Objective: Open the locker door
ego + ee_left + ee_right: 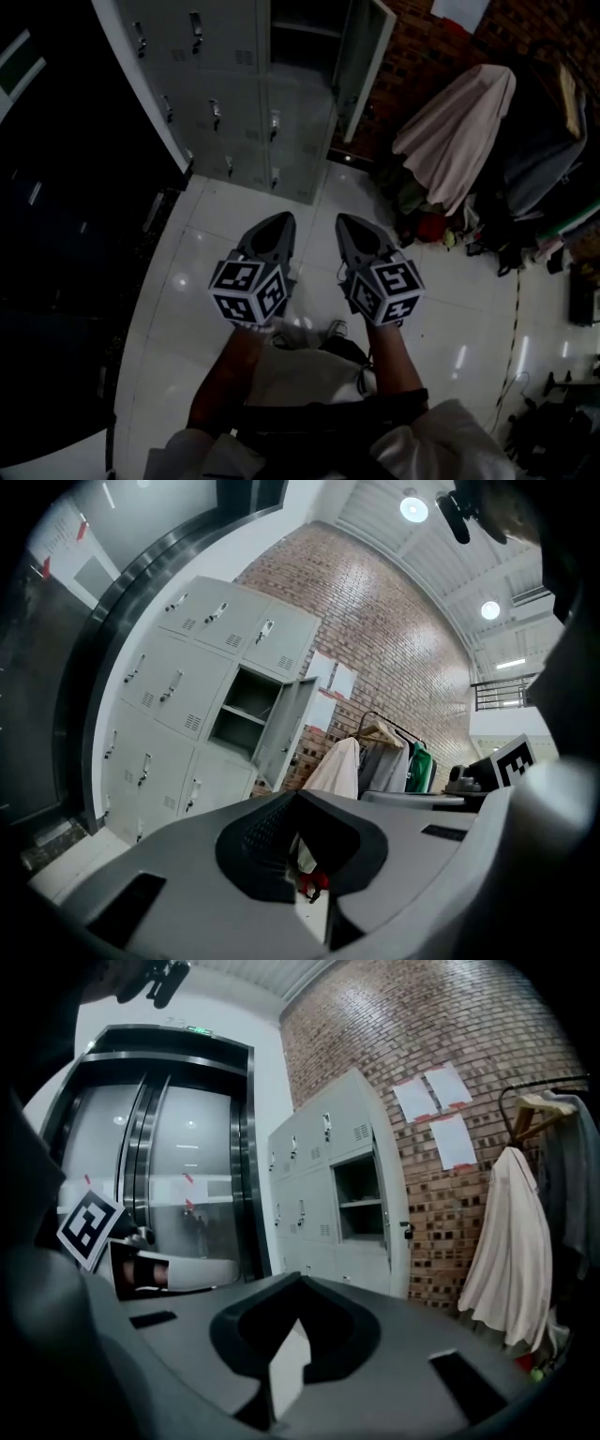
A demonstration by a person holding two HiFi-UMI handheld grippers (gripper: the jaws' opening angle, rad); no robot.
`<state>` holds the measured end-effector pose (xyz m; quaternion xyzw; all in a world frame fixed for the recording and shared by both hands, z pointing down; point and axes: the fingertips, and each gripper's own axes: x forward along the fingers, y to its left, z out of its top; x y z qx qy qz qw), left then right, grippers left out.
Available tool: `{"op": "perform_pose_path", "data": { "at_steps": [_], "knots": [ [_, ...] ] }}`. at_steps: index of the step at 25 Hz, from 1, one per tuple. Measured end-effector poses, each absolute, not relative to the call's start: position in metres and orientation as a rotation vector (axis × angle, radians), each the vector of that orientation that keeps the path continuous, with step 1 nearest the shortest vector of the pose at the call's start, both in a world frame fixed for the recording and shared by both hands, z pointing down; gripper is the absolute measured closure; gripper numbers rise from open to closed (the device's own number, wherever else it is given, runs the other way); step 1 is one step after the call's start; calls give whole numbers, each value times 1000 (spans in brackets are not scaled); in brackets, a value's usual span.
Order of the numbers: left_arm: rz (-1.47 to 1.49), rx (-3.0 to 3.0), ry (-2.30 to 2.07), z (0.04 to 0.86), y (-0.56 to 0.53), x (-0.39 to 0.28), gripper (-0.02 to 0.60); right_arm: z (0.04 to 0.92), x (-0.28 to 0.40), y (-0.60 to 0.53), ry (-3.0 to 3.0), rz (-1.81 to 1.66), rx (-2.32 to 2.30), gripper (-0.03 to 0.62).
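Where locker door [286, 728] hangs open, shelf [247, 712] inside

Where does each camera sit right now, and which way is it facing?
Head view: on the head, steeply down at floor, lockers; left tool, right tool, forearms show.
Left gripper view: on left tool, along shut jaws toward lockers, coat; right tool's cube shows.
Right gripper view: on right tool, toward lockers, glass doors; left tool's cube shows.
All share the open door.

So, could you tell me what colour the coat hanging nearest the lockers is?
The coat is cream, clearest in the right gripper view.
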<state>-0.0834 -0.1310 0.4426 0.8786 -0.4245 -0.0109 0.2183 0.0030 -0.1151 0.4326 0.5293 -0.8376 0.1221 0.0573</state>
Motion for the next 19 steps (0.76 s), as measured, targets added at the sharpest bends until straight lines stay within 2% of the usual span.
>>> {"op": "perform_pose_path", "data": {
  "at_steps": [19],
  "knots": [
    [-62,2438,-1217,423,-117,-51,583,418,39,-104,-2574,350,1585,591]
  ]
}}
